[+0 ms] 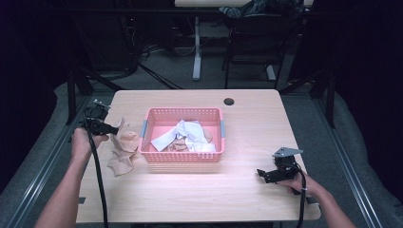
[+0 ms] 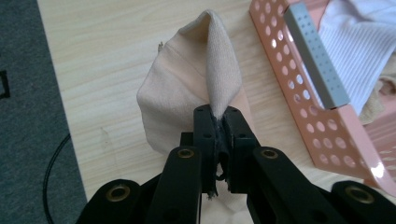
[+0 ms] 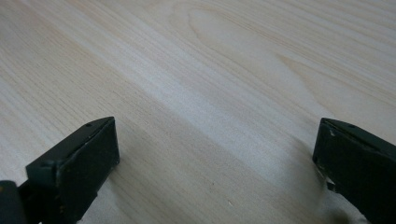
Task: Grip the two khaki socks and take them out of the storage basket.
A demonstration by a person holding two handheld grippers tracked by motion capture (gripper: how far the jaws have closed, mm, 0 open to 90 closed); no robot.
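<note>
My left gripper (image 2: 219, 122) has its jaws closed on a fold of the beige sock (image 2: 187, 93), which lies on the table (image 1: 199, 190) near its left edge, just beside the left wall of the pink basket (image 1: 183, 156). I judge this sock as very light, soft and stretchy, so it will hang and swing when I lift it, and it cannot break. The pinch sits on a raised ridge of the cloth, which seems a good place, because a flat part would slip under the jaws. The fabric is thin, so I think the grip can pull out if I move fast. My right gripper (image 1: 268, 175) rests near the front right corner of the table with its jaws wide apart and nothing between them. In the basket I see white cloth (image 1: 187, 133) over some beige pieces, but how many items lie there I cannot tell. The lower part of the sock is covered by the jaws in the left gripper view.
</note>
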